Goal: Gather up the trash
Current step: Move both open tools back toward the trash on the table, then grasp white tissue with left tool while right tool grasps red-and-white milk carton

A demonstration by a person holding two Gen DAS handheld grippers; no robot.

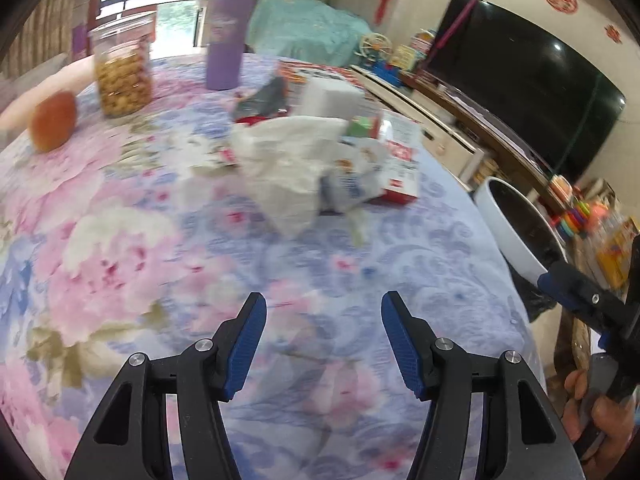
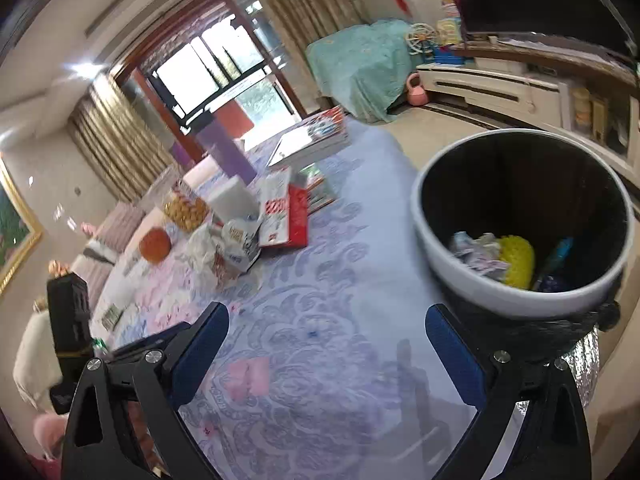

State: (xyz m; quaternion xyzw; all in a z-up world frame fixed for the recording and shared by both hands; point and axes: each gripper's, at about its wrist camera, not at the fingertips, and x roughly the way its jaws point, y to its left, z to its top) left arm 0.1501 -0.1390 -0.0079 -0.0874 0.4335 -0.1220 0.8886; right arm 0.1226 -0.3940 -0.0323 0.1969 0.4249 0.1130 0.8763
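Observation:
A heap of crumpled white paper and wrappers [image 1: 288, 168] lies mid-table on the floral cloth, also seen in the right wrist view as the same trash heap [image 2: 224, 248]. My left gripper [image 1: 323, 300] hovers over the cloth short of the heap, open with nothing between its fingers. My right gripper [image 2: 327, 312] stands wide open and empty over the cloth, just left of the white trash bin [image 2: 480, 292]. The bin's black liner holds crumpled paper [image 2: 476, 256], a yellow lump [image 2: 518, 256] and a blue wrapper [image 2: 560, 252].
A red-and-white box [image 1: 400, 160] touches the heap. An orange [image 1: 54, 120], a snack jar [image 1: 124, 76] and a purple bottle [image 1: 228, 36] stand farther back. Magazines [image 2: 312, 140] lie at the far edge. The bin [image 1: 516, 232] stands off the table's right side.

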